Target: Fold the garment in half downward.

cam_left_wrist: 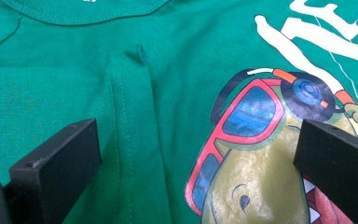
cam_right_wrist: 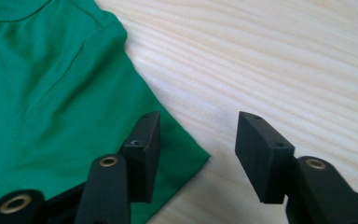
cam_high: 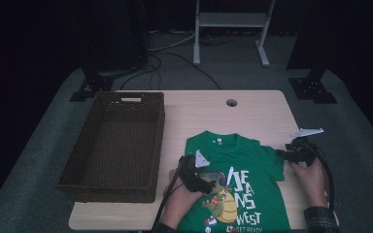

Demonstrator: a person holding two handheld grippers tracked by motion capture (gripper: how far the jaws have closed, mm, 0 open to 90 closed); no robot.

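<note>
A green T-shirt (cam_high: 252, 160) with a cartoon print and white lettering lies flat, front up, on the wooden table (cam_high: 252, 111). My left gripper (cam_high: 212, 184) rests over the shirt's chest. In the left gripper view its jaws (cam_left_wrist: 196, 158) stand wide apart above the green cloth (cam_left_wrist: 168, 93) and the printed red sunglasses (cam_left_wrist: 242, 121), gripping nothing. My right gripper (cam_high: 282, 154) is at the shirt's right sleeve. In the right gripper view its jaws (cam_right_wrist: 198, 144) are partly apart, with the sleeve's corner (cam_right_wrist: 186, 156) between them, one jaw over the cloth, the other over bare wood.
A dark wicker basket (cam_high: 159, 141) stands on the table's left half, reaching past its left edge. A round cable hole (cam_high: 231, 103) sits near the far edge. Beyond the table are a white frame (cam_high: 233, 22), black stand feet (cam_high: 313, 87) and cables on carpet.
</note>
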